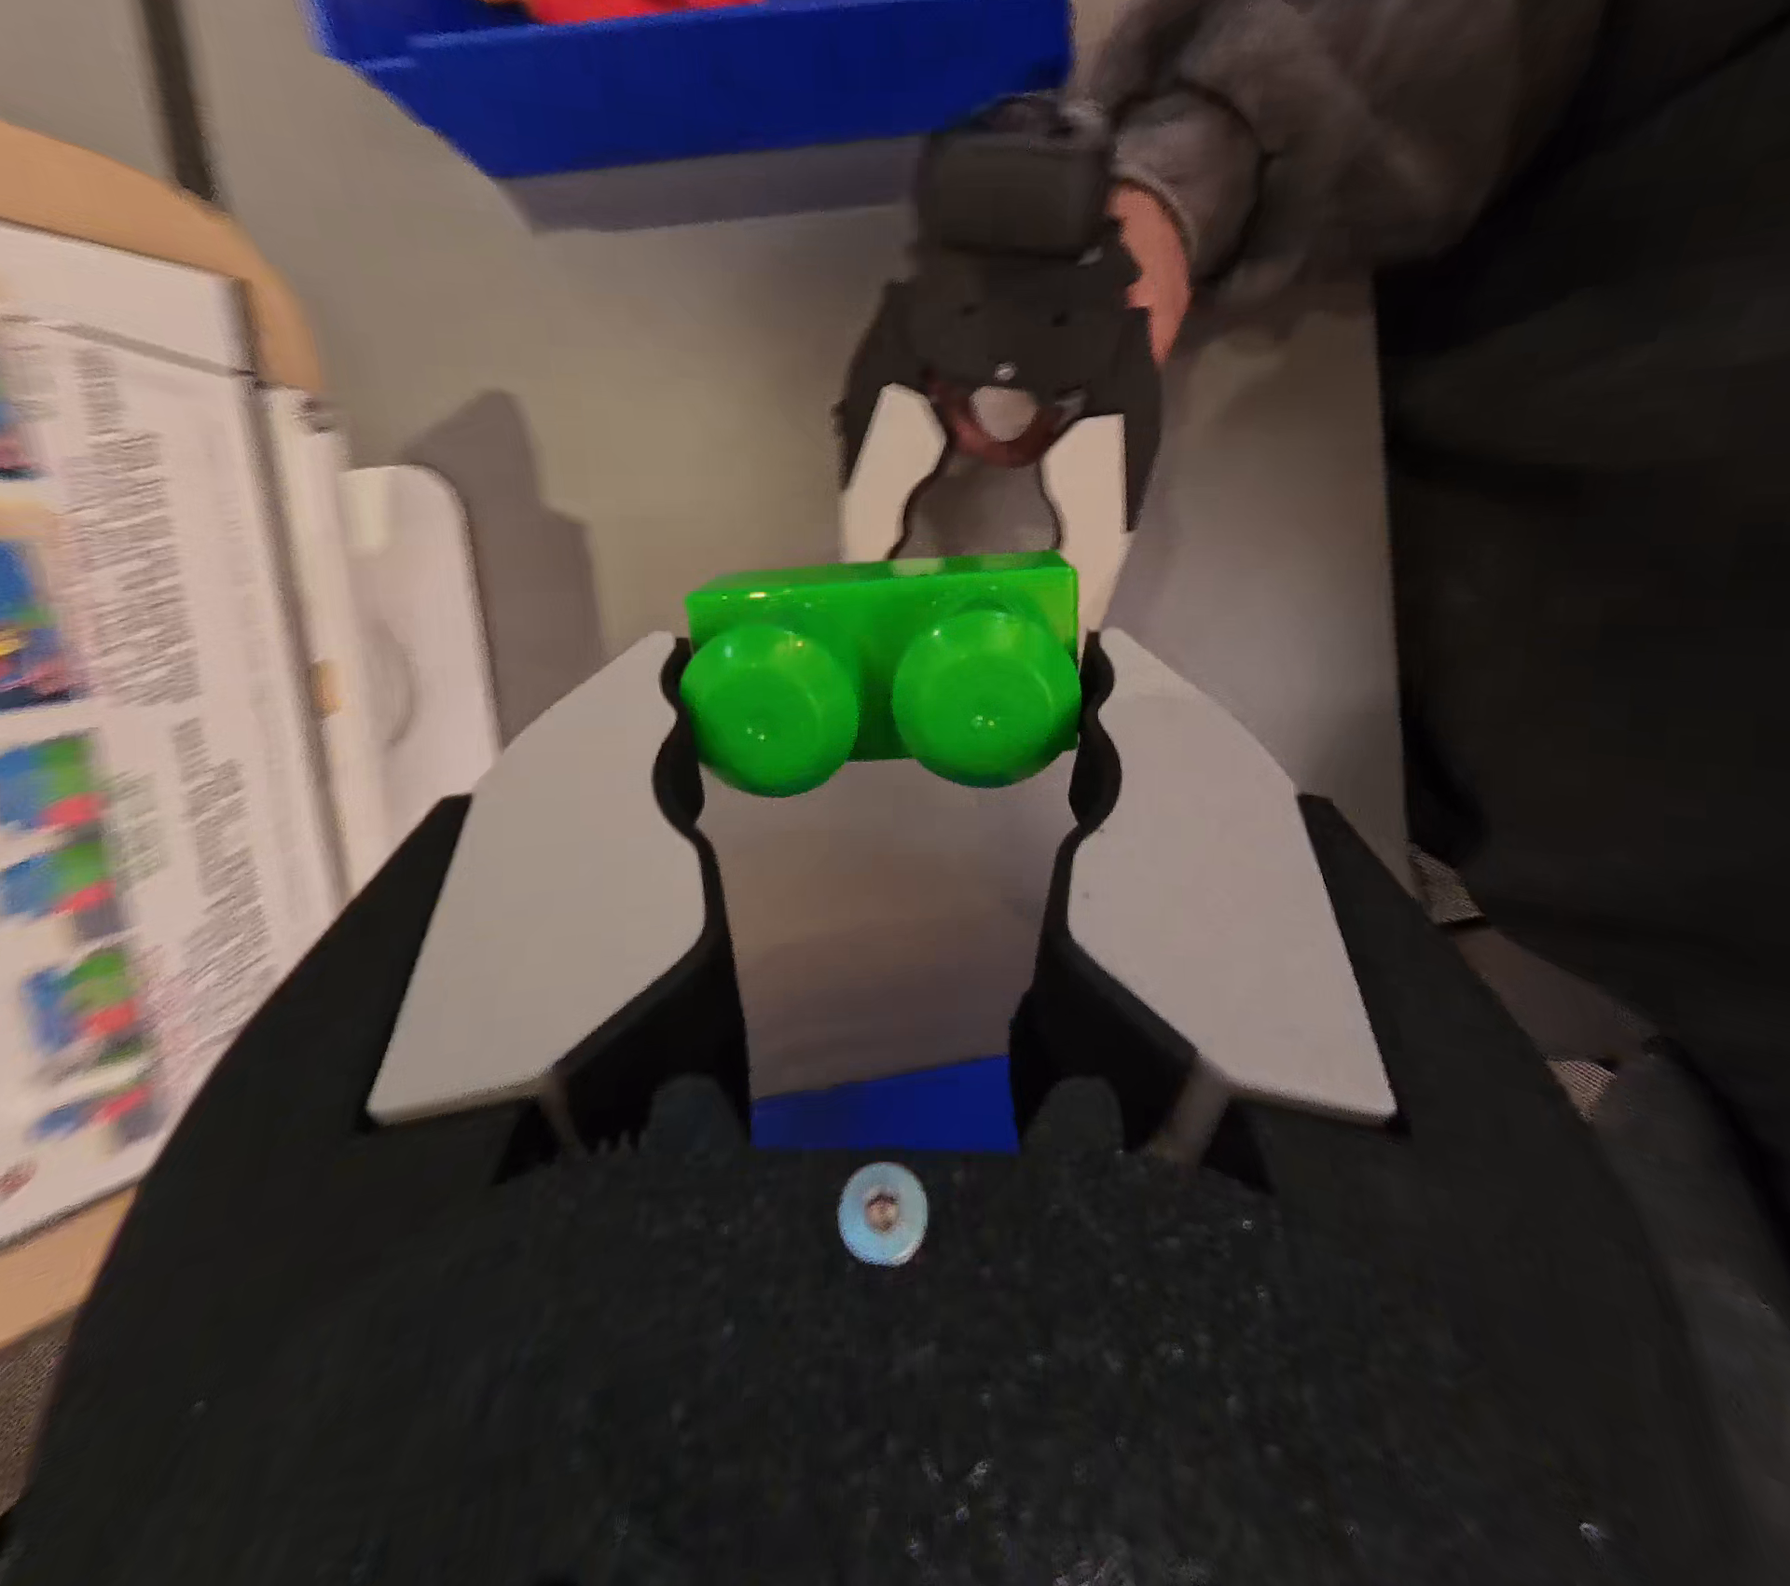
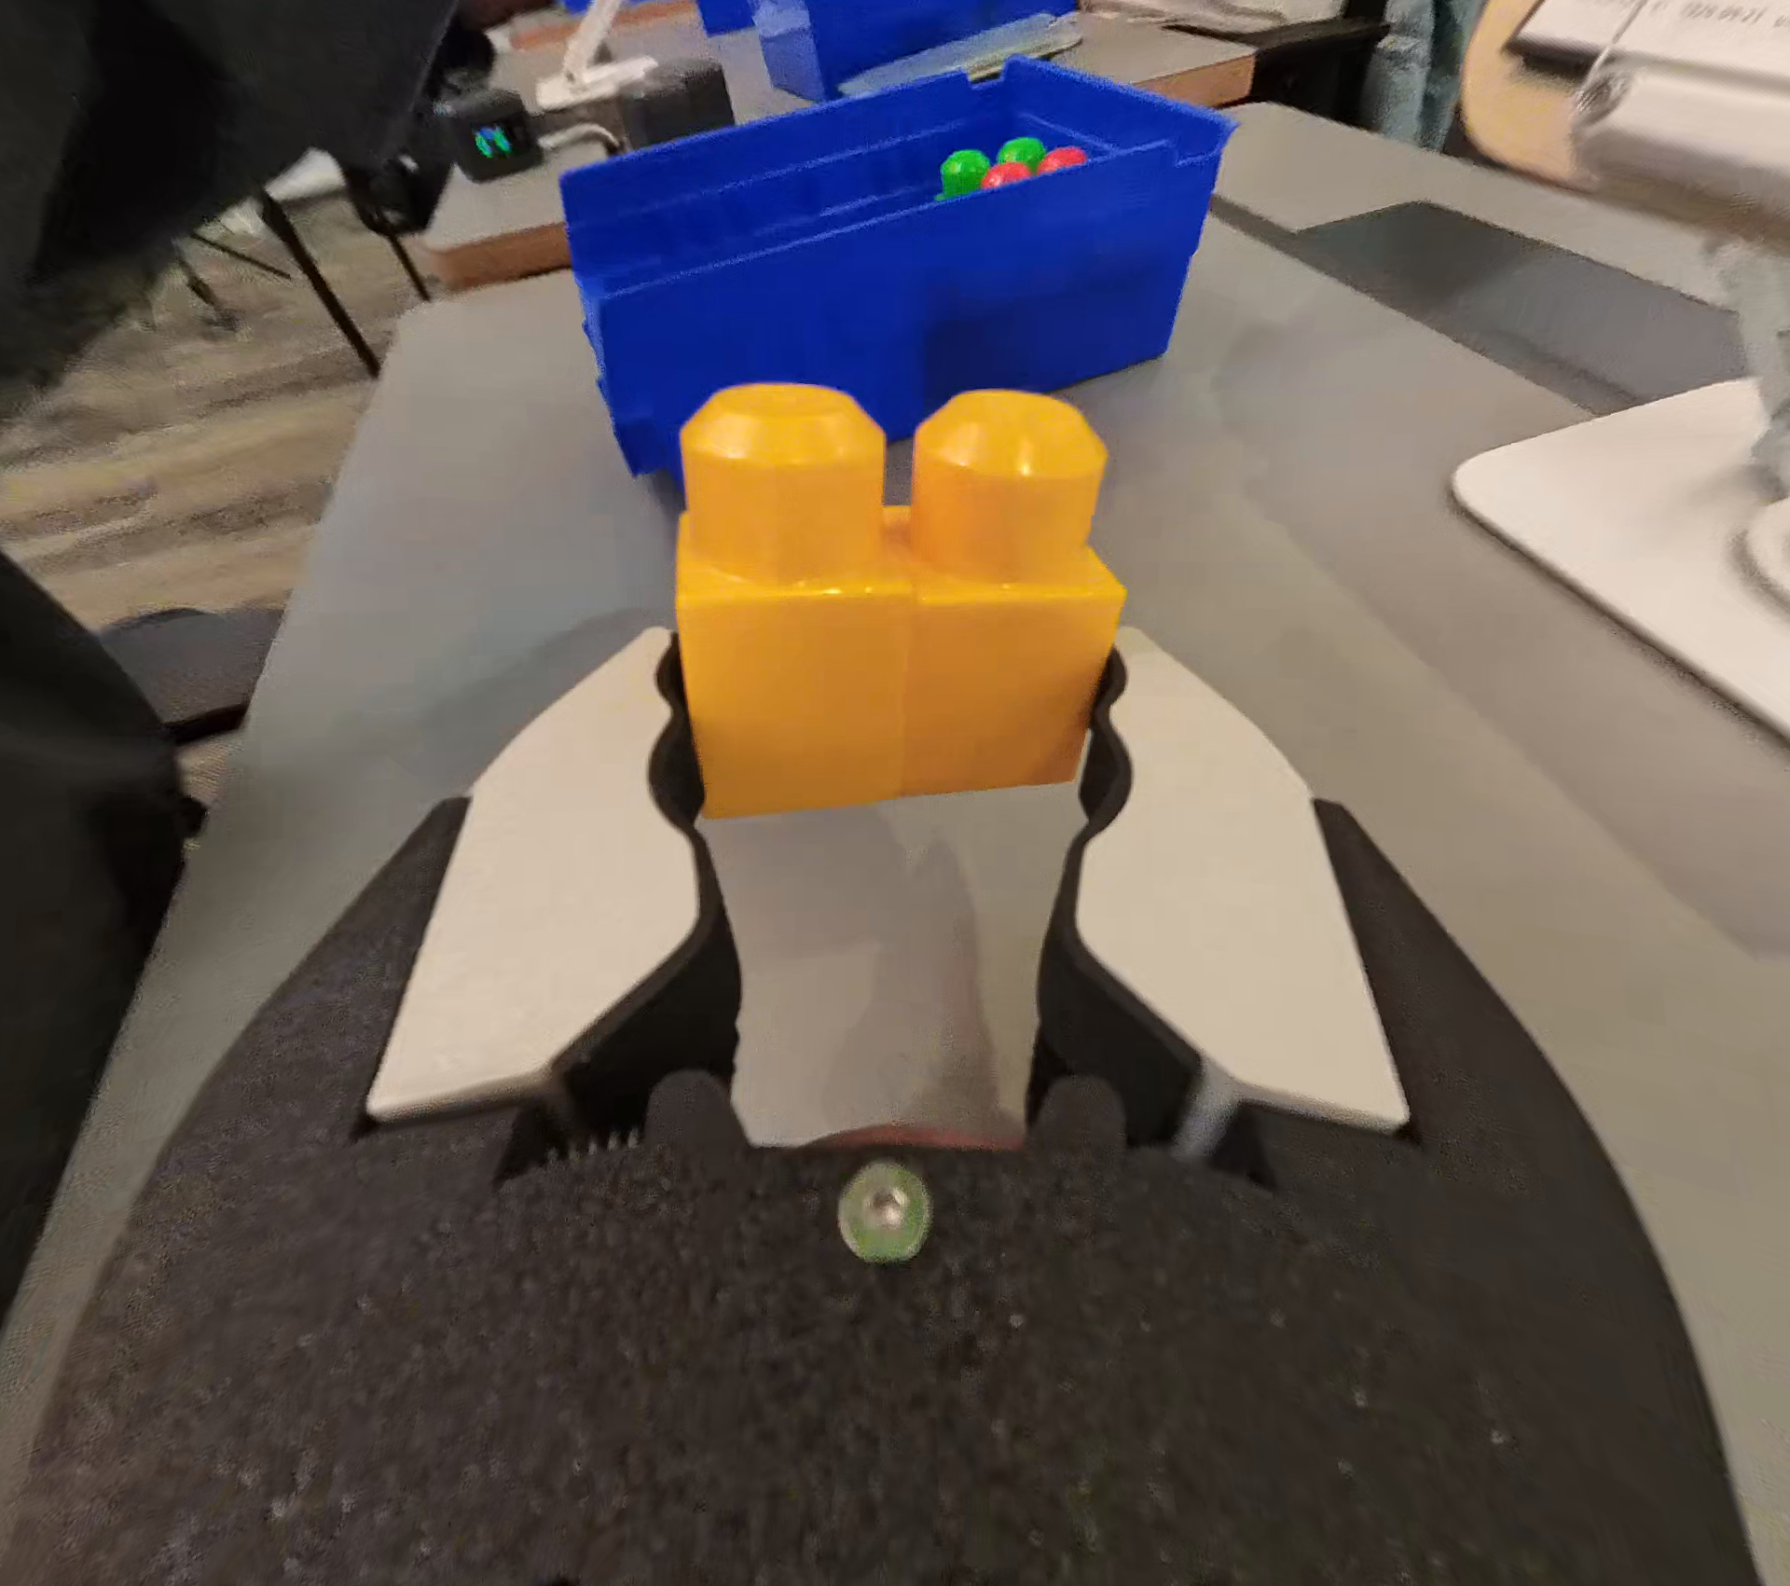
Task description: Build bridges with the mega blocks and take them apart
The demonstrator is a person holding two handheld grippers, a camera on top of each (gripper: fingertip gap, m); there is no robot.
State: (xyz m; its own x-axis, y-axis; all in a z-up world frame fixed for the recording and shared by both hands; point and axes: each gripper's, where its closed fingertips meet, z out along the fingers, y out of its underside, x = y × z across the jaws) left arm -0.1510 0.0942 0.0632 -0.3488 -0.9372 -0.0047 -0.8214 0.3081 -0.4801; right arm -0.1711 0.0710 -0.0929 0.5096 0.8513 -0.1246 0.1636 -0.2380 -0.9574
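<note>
Each pair of tongs grips one block by its ends, left tongs (image 1: 881, 706) the green block (image 1: 881, 682), right tongs (image 2: 896, 726) the yellow block (image 2: 896, 648), likely so they can be joined.

A green block (image 1: 881, 682) with two round studs is clamped by its ends, studs facing the camera. A yellow block (image 2: 896, 648) with two studs stands upright, pinched at its sides above the table.
</note>
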